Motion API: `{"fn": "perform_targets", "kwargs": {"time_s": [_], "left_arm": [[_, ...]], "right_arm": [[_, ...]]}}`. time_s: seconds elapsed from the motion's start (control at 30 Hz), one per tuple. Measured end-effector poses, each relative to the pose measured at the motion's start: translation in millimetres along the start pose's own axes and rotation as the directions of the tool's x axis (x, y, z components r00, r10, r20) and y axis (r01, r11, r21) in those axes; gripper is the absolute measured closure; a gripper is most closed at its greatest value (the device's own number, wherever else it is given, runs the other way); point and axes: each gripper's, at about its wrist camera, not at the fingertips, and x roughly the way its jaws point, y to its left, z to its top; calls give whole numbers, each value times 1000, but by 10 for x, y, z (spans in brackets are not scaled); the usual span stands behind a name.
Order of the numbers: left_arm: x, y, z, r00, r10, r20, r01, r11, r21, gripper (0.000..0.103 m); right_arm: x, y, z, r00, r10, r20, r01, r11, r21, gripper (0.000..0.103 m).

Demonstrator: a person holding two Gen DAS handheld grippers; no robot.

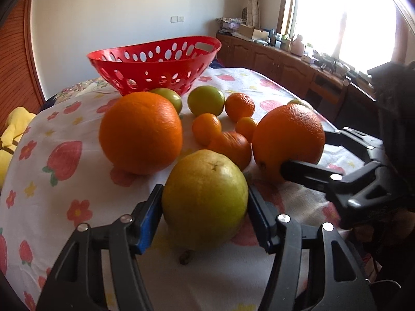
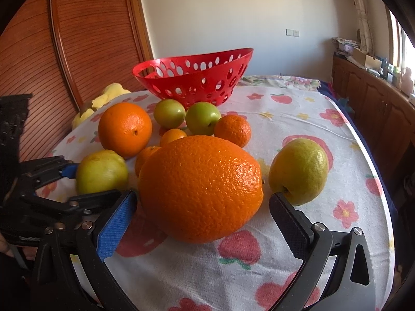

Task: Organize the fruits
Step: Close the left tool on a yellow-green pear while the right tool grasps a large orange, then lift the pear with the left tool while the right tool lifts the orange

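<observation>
Only the right wrist view shows a second pear (image 2: 298, 171) (beside the big orange (image 2: 201, 188)).

You are working in a lived-in home, likely a bedroom or sitting room. Ahead of your grippers a strawberry-print cloth (image 2: 298, 119) covers the surface. Beyond it rises a plain wall with a light switch (image 2: 292, 33). Off to the right run wooden cabinets (image 1: 272, 59) cluttered with household things under a bright curtained window (image 1: 345, 18); to the left stands a slatted wooden door (image 2: 85, 41).
</observation>
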Motion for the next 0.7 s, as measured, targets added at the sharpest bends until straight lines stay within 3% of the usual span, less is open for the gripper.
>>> {"fn": "perform_targets", "kwargs": {"time_s": [0.2, 0.43, 0.7], "left_arm": [[-113, 39, -33, 1000, 3, 10, -3, 1000, -4, 42], [-116, 40, -77, 1000, -9, 4, 9, 1000, -19, 42], [-131, 66, -108, 1000, -12, 8, 12, 999, -31, 42]], "right_arm": [[127, 36, 30, 997, 4, -75, -5, 1000, -15, 0], [125, 95, 131, 997, -40, -71, 36, 997, -64, 0], [289, 112, 123, 989, -46, -139, 33, 995, -94, 0]]}}
